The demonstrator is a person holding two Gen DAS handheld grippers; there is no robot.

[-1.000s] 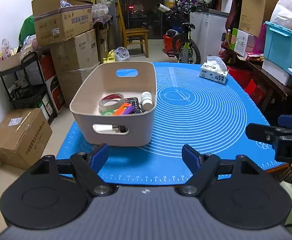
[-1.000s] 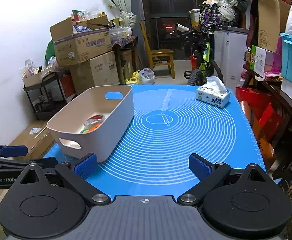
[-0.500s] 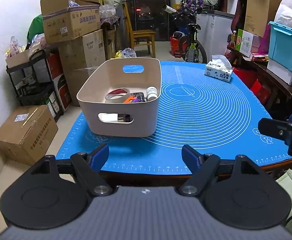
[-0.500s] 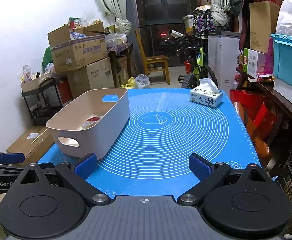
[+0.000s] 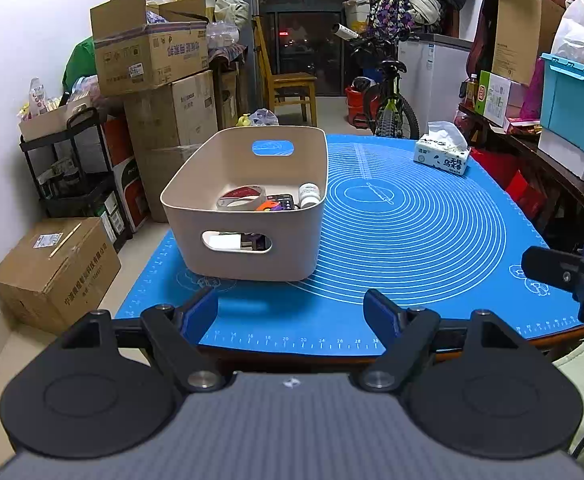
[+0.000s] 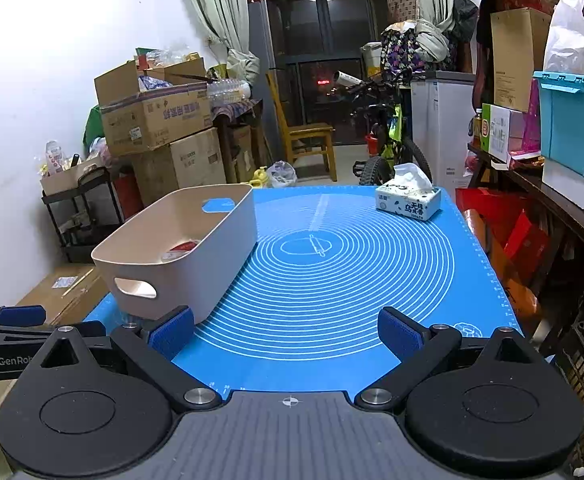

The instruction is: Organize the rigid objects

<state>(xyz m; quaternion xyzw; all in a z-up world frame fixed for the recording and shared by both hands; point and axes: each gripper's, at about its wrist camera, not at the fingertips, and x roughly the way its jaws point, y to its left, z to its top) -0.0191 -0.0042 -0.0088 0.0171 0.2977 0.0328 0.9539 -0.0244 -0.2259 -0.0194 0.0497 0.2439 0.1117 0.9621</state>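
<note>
A beige plastic bin [image 5: 247, 264] [image 6: 227, 248] stands on the left part of the blue mat [image 5: 412, 240] [image 6: 332, 280]. Inside it lie a roll of tape [image 5: 240, 197], a white bottle [image 5: 308, 194], a dark remote [image 5: 284, 201] and small orange and purple pieces [image 5: 269, 206]. My left gripper [image 5: 292, 318] hangs open over the table's near edge, short of the bin, with nothing between its fingers. My right gripper [image 6: 285, 334] is open too, over the mat's near edge and right of the bin, also empty.
A tissue box [image 5: 443, 156] [image 6: 408, 200] sits at the mat's far right. Cardboard boxes [image 5: 151, 60], a black cart [image 5: 71, 168], a chair [image 5: 292, 88] and a bicycle [image 5: 388, 104] crowd the room. Shelves with a turquoise crate [image 5: 572, 100] line the right side.
Both views have drawn back from the table and tipped up, so the bin and mat sit farther off. The bin's contents have not moved. Both grippers stay open.
</note>
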